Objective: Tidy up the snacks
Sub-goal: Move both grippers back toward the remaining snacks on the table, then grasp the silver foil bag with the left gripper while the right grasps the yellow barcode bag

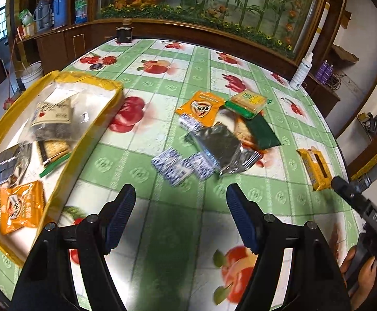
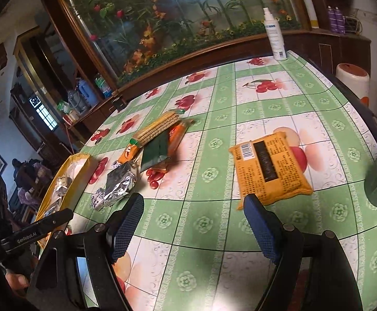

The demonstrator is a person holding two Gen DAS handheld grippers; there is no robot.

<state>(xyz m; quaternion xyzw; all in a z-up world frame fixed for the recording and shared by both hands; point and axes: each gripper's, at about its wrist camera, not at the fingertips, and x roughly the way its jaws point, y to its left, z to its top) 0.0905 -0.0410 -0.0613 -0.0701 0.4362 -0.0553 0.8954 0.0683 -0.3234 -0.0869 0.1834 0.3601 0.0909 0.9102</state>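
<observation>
A yellow-rimmed storage box (image 1: 90,80) sits at the table's left with several snack packs inside, among them an orange pack (image 1: 21,207). Loose snacks lie mid-table: blue-white packets (image 1: 178,165), a silver foil bag (image 1: 222,147), an orange pack (image 1: 201,107), a cracker pack (image 1: 249,102) and a dark green pack (image 1: 263,132). A yellow pack (image 2: 268,165) lies apart at the right. My left gripper (image 1: 180,199) is open and empty, just short of the blue-white packets. My right gripper (image 2: 193,207) is open and empty, its right finger beside the yellow pack. The box (image 2: 71,178) shows at left.
A white spray bottle (image 2: 275,35) stands at the table's far edge. A dark cup (image 1: 124,34) stands at the far left corner. A wooden-framed glass cabinet runs behind the round table (image 2: 214,233), covered with a fruit-print cloth.
</observation>
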